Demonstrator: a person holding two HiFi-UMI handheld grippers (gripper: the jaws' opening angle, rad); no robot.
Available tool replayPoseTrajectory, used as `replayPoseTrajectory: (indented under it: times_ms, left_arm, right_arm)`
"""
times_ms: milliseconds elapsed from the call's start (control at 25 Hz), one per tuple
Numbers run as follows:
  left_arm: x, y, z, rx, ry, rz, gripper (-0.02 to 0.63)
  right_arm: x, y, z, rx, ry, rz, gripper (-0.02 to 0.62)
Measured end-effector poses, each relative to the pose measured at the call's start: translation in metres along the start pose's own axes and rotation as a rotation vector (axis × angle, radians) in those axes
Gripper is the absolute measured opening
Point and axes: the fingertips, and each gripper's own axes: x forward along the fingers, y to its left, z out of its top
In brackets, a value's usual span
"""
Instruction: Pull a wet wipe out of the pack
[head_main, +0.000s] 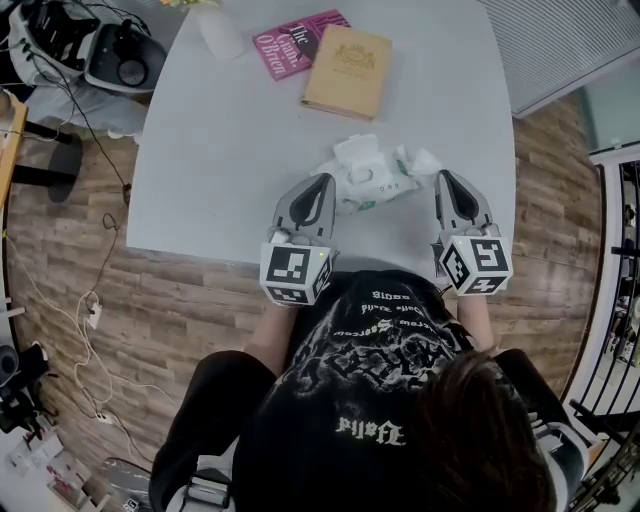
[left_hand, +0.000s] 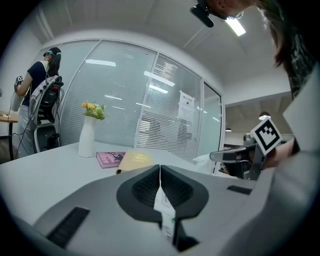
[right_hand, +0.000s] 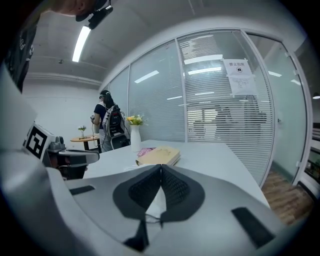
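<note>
- Nearest the lens in the head view are your dark hair and your black printed T-shirt (head_main: 385, 345), at the near edge of the pale grey tabletop (head_main: 230, 150).
- Just beyond your chest, the soft white wet wipe pack with green print (head_main: 372, 183) lies between your two grippers, near the front edge of the tabletop. The head view does not show whether it rests there or hangs clear.
- The pack's white flip lid (head_main: 357, 152) stands open, folded back on the far side.
- A crumpled white wipe (head_main: 422, 160) bunches at the pack's right end. You cannot see whether it still runs into the opening.
- Your left gripper (head_main: 327, 183) is clamped on the pack's left end. In the left gripper view the jaws are pressed together on a strip of white printed wrapper.
- Your right gripper (head_main: 441, 178) pinches the wipe. In the right gripper view a thin plain white sheet sits between the closed jaws.
- Further back lie a tan hardback book (head_main: 347, 72) and a pink paperback book (head_main: 295, 45), the tan one overlapping the pink one's edge.
- A tall white vase (left_hand: 87, 137) stands near them and holds yellow and orange flowers (left_hand: 94, 110).
</note>
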Motion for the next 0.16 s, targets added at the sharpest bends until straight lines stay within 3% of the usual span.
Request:
replayPoseTrajectory:
  times_ms: [160]
  left_arm:
    - [0.0040, 0.0071, -0.0074, -0.003, 0.010, 0.009, 0.009]
  right_arm:
    - [0.0091, 0.0048, -0.0039, -0.013, 0.008, 0.015, 0.000]
